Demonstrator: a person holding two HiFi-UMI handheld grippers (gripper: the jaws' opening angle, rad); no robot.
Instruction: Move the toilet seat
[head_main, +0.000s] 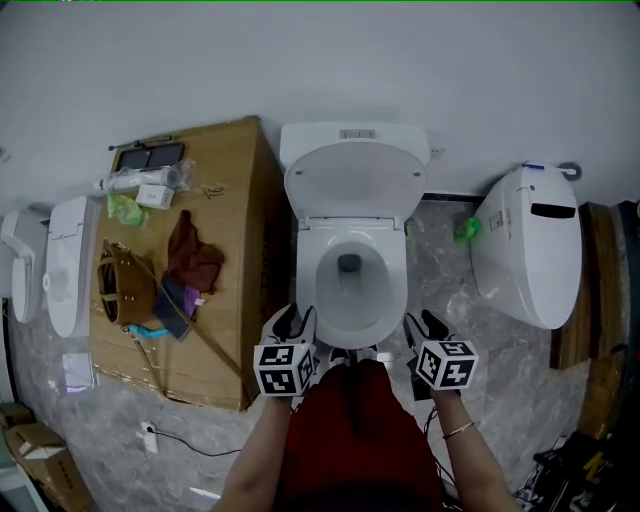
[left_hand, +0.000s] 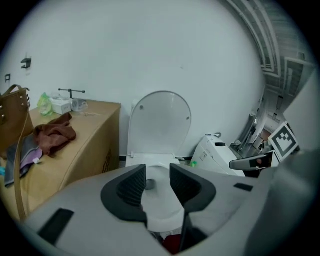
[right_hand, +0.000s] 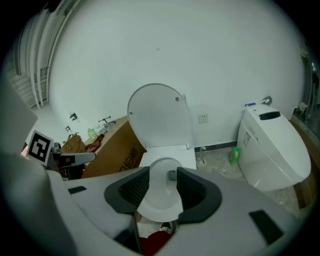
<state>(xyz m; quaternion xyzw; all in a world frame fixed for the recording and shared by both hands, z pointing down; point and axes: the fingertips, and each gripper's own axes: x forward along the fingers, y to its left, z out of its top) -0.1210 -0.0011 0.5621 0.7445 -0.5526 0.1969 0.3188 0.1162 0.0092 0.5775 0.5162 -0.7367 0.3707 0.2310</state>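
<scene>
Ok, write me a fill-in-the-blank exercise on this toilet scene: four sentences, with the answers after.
1. The toilet lid stands ___, leaning back toward the wall.
2. The brown bag lies on top of the ___ box.
3. The left gripper and the right gripper both have their jaws ___, with nothing held between them.
4. The bottle on the floor is ___ in colour.

Missing words: raised, cardboard, open, green.
</scene>
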